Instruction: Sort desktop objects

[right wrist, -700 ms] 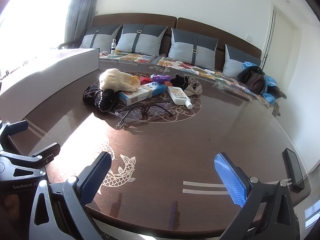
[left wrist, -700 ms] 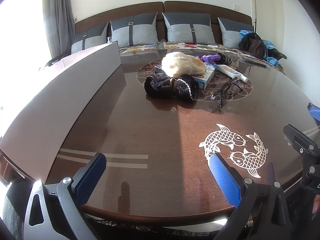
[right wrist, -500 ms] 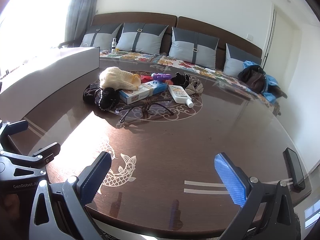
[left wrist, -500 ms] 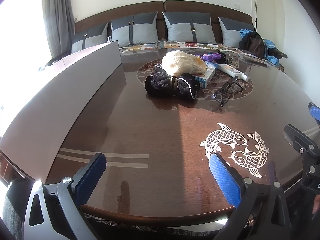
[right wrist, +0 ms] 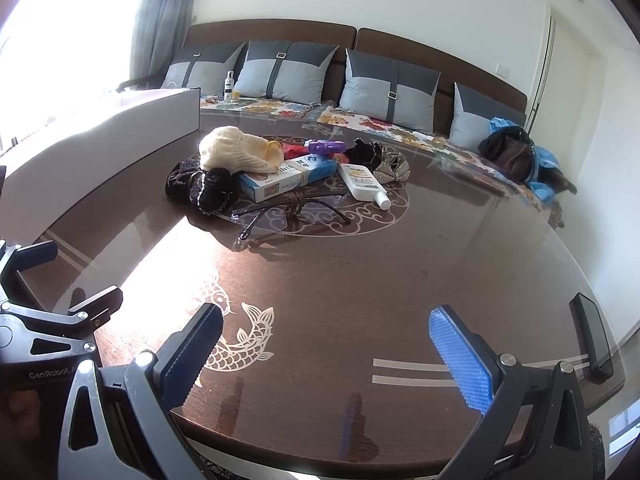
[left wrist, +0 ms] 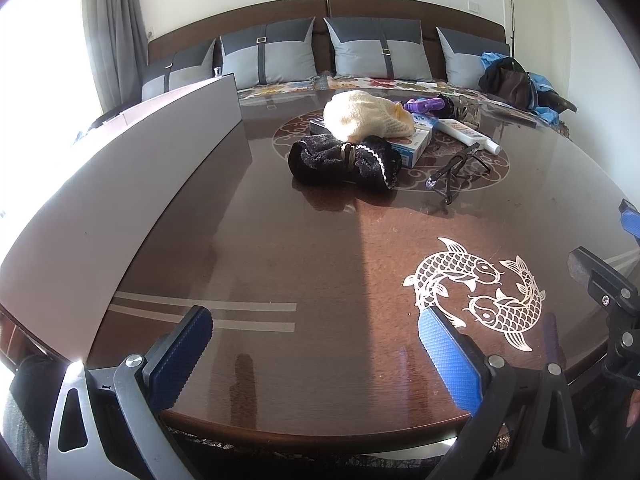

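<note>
Phone (right wrist: 592, 336) at table edge: right wrist view only.

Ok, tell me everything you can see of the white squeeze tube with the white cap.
The white squeeze tube with the white cap looks like soft plastic, with orange and dark print I cannot read. It lies flat on the dark wooden round table, over the pale central ornament, cap end nearer the camera. Its far end sits beside the blue-and-white carton and a patterned fabric item; contact is unclear.
</note>
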A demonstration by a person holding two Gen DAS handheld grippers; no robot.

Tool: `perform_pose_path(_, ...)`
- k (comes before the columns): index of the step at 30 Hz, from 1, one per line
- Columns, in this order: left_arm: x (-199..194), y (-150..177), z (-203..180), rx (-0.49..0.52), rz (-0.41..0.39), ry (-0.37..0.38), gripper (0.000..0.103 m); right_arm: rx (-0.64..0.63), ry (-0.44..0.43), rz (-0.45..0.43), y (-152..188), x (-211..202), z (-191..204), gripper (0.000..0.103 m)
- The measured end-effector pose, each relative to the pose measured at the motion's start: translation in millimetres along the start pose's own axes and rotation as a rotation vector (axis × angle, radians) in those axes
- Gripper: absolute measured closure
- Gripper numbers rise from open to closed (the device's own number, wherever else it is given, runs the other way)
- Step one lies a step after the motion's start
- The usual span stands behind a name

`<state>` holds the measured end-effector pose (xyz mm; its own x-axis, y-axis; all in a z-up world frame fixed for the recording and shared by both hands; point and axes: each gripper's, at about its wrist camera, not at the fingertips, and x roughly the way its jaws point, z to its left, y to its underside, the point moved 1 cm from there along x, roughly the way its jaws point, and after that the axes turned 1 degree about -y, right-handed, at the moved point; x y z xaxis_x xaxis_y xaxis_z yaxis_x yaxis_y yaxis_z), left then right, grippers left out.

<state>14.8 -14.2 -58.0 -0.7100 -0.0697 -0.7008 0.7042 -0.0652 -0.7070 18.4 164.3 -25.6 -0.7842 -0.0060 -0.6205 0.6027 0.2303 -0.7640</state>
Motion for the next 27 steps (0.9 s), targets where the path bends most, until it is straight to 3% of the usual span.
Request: perform_pose_path(27,3.3,0.9,3.4,-0.003,0.01,-0.018,0.0,-0.005,-0.003,0.015,4.5,3.5,1.7,0.0)
